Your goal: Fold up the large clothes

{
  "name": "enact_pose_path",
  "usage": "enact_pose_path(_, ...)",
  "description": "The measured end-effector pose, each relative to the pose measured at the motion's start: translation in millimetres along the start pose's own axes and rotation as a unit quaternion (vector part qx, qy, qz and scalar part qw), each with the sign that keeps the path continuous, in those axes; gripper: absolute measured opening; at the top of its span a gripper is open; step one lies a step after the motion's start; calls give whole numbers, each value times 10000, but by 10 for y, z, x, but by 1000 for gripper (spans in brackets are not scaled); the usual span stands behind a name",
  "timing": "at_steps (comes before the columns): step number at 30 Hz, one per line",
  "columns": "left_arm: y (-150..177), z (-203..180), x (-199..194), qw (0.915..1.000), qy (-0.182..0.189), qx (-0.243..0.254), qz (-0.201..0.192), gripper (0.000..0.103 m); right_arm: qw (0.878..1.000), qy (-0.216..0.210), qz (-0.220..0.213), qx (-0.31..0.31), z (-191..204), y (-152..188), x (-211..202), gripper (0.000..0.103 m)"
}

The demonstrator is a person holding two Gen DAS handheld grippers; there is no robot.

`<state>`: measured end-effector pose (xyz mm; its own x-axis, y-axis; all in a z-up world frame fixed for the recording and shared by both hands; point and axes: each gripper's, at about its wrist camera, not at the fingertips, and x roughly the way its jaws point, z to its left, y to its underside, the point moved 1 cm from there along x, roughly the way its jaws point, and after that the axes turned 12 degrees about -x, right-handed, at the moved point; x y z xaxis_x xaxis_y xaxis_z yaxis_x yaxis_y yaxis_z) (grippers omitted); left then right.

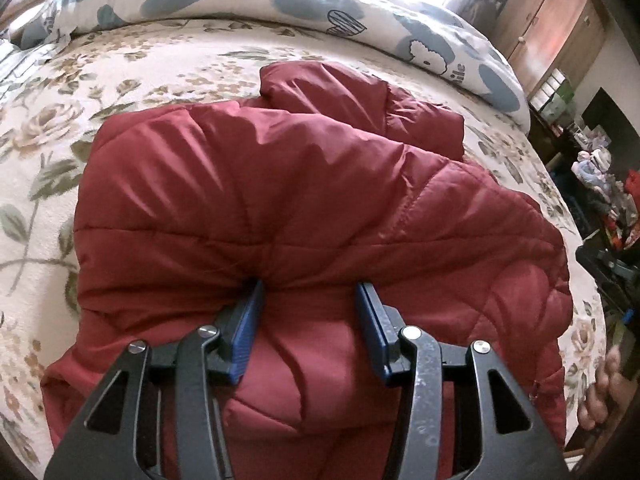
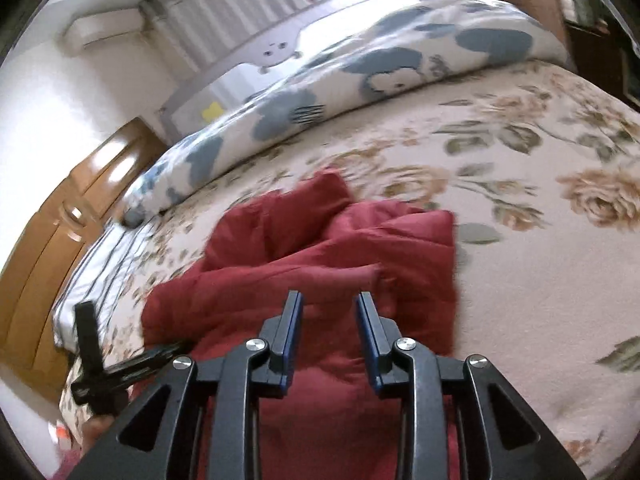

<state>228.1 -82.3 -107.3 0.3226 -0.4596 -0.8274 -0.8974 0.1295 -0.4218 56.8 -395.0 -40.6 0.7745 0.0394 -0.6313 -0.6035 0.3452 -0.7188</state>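
A dark red quilted jacket [image 1: 288, 184] lies bunched and partly folded on the flowered bedspread [image 1: 120, 80]. My left gripper [image 1: 310, 286] is open, its blue pads pressed down into the jacket's puffy near part, with fabric bulging between them. In the right wrist view the same jacket [image 2: 320, 248] lies below my right gripper [image 2: 328, 296], which is open and empty just above the fabric. The other gripper's black frame [image 2: 96, 364] shows at the lower left of that view.
A rolled white quilt with blue prints [image 1: 280, 0] lies along the far side of the bed. Wooden cabinets [image 1: 552, 24] and cluttered shelves [image 1: 600, 184] stand to the right. A hand [image 1: 600, 396] shows at the right edge.
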Motion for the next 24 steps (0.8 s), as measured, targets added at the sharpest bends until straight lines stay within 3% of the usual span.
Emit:
enact_pose_path(3, -8, -12, -4, 10000, -56, 37, -20, 47, 9985, -139, 366, -376, 226, 52, 235, 30)
enact_pose_path(8, -15, -8, -27, 10000, -53, 84, 9, 47, 9929, 306, 1047, -484, 165, 276, 751, 23)
enact_pose_path(11, 3, -1, -189, 9999, 19, 115, 1, 47, 9924, 385, 1072, -470, 71, 326, 805, 23)
enact_pose_path(14, 24, 86, -406, 9996, 91, 41, -259, 47, 9925, 384, 1062, -468, 46, 333, 800, 23)
enact_pose_path(16, 34, 228, -357, 9998, -46, -83, -192, 47, 9925, 397, 1056, -479, 43, 338, 803, 23)
enact_pose_path(18, 61, 354, -213, 9998, 49, -203, 3, 46, 9926, 408, 1061, -426, 81, 323, 770, 23)
enact_pose_path(24, 54, 334, -110, 9999, -69, -140, -6, 46, 9918, 580, 1068, -401, 5, 342, 692, 23)
